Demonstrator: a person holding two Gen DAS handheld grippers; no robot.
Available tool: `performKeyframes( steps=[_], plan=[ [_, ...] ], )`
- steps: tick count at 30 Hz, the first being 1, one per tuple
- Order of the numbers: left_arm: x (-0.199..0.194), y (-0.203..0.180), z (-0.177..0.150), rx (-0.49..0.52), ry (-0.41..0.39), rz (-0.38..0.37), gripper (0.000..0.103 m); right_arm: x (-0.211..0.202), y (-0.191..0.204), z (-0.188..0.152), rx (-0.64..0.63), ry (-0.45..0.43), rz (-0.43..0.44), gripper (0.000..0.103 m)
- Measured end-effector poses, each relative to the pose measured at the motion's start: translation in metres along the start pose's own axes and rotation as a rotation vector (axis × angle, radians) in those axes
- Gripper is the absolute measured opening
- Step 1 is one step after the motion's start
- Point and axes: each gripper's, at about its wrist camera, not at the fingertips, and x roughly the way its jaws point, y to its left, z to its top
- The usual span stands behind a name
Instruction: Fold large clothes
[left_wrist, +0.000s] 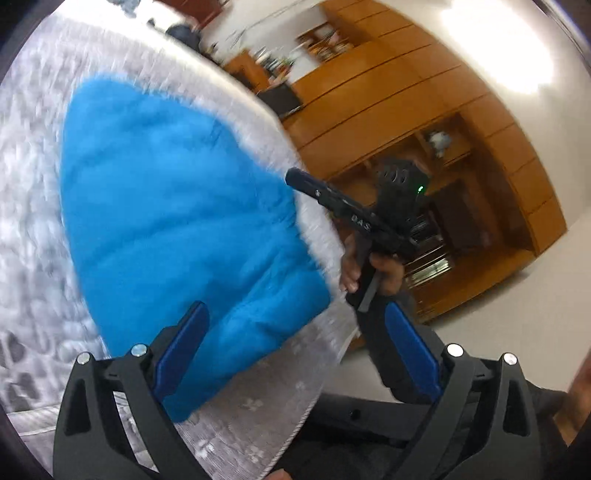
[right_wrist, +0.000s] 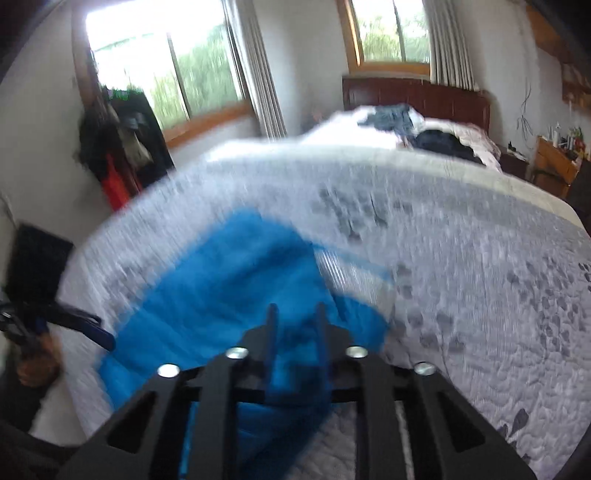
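Note:
A bright blue fleece garment (left_wrist: 177, 229) lies spread on the grey-white quilted bed (left_wrist: 33, 206). My left gripper (left_wrist: 299, 332) stands wide open over the garment's near corner, with nothing between its blue pads (left_wrist: 184, 347). A hand (left_wrist: 384, 269) holds the right gripper (left_wrist: 295, 179), whose tip meets the garment's right edge. In the right wrist view my right gripper (right_wrist: 296, 328) has its fingers (right_wrist: 272, 332) close together with blue garment (right_wrist: 221, 295) bunched between them. The left gripper (right_wrist: 99, 334) shows at the left edge. Both views are blurred by motion.
Wooden cabinets and shelves (left_wrist: 424, 129) stand beyond the bed's side. Dark clothes (right_wrist: 443, 142) and bedding are piled at the far end by a dark headboard (right_wrist: 413, 96). Clothes hang on a rack (right_wrist: 122, 147) under the window. Bare quilt (right_wrist: 480, 277) stretches to the right.

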Motion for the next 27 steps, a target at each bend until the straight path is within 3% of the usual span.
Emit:
performKeyframes(
  steps=[1,3,7,10,13,15,18,21,23,27],
  plan=[
    [-0.001,0.009,-0.003,-0.008,-0.003,-0.019,0.095,0.004,-0.009,-0.014,-0.007,0.014,-0.026,0.001],
    [-0.008,0.024,-0.006,-0.023,-0.016,-0.062,0.092,0.022,-0.033,-0.039,0.055,0.061,-0.030,0.000],
    [-0.004,0.020,0.001,0.007,0.022,-0.037,0.091,0.036,-0.047,-0.060,0.112,0.068,0.009,0.000],
    [-0.020,-0.004,0.029,0.044,-0.025,-0.016,0.092,0.021,-0.052,-0.049,0.132,0.061,0.044,0.001],
    [-0.024,-0.012,0.071,0.061,-0.058,-0.062,0.094,-0.015,-0.051,-0.031,0.160,-0.037,0.090,0.003],
    [-0.010,-0.001,0.103,0.028,-0.046,-0.046,0.094,-0.034,-0.034,-0.025,0.139,-0.073,0.134,0.003],
    [0.025,0.029,0.129,-0.051,0.019,0.019,0.094,-0.041,-0.007,-0.034,0.062,-0.043,0.165,0.003],
    [0.049,0.052,0.135,-0.082,0.057,0.077,0.093,-0.012,-0.008,-0.054,0.061,0.044,0.112,0.000],
    [0.053,0.047,0.132,-0.082,0.058,0.097,0.093,-0.003,-0.017,-0.062,0.074,0.061,0.091,0.000],
    [0.018,0.008,0.112,-0.006,-0.007,0.069,0.094,-0.045,-0.013,-0.063,0.072,-0.003,0.098,0.004]
  ],
)
